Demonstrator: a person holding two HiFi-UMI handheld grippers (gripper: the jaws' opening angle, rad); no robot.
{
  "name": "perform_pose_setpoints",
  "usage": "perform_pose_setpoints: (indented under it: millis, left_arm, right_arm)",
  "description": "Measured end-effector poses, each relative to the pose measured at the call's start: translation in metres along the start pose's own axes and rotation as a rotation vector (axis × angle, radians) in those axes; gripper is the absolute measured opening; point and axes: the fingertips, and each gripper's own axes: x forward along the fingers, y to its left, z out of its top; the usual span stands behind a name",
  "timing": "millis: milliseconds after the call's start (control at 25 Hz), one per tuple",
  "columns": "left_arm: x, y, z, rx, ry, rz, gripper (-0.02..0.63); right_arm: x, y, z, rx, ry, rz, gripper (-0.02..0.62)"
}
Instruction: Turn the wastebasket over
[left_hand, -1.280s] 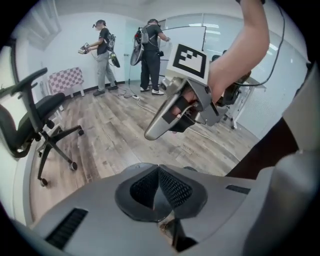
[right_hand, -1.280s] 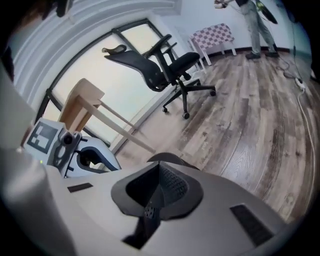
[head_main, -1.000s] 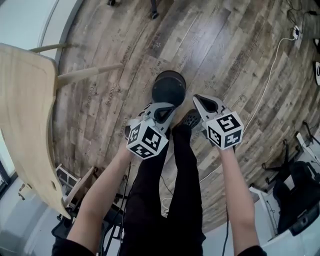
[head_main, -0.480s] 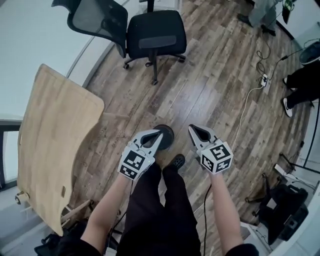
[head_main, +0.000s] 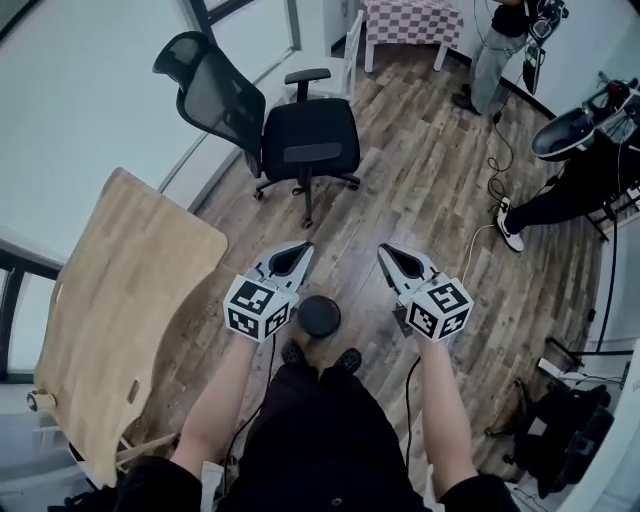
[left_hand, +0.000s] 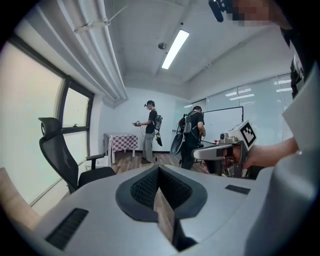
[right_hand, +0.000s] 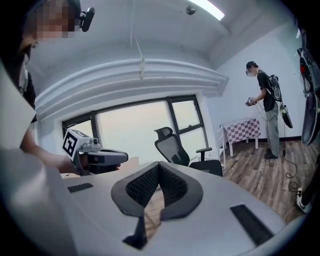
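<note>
The left claw (head_main: 299, 249) and the right claw (head_main: 385, 251) are both pinched fully narrow with nothing between them. They are held side by side, high above the floor (head_main: 430, 170). The black wastebasket (head_main: 318, 316) stands on the floor below and between them, just beside the person's shoes (head_main: 347, 360). Whether its mouth or its base faces up I cannot tell.

Likely risks: coming down with claws this narrow would nudge the light basket and send it rolling instead of gripping it, and a shoe could kick it.

Count: 2 claws, 1 wastebasket, 1 office chair (head_main: 305, 145), 1 wooden tabletop (head_main: 120, 300), 1 checkered table (head_main: 412, 18), 2 other people (head_main: 495, 50).
</note>
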Motion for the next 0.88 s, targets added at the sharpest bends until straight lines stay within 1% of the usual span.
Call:
perform_pose_setpoints:
  millis: [120, 320, 560, 880]
  left_arm:
    - [-0.005, -0.01, 0.013, -0.004, -0.03, -0.023, 0.017]
    - [-0.006, -0.019, 0.015, 0.003, -0.035, -0.048, 0.017]
    - [0.004, -0.027, 0.025, 0.013, -0.053, -0.074, 0.016]
    - [0.005, -0.023, 0.038, 0.029, -0.067, -0.074, 0.017]
  right_arm:
    - [-0.005, 0.01, 0.013, -0.022, -0.023, -0.009, 0.032]
    - [-0.011, 0.022, 0.014, -0.035, -0.03, -0.014, 0.032]
    - [-0.016, 0.022, 0.014, -0.036, -0.034, -0.016, 0.032]
    - [-0.012, 0.018, 0.027, -0.057, -0.045, -0.017, 0.032]
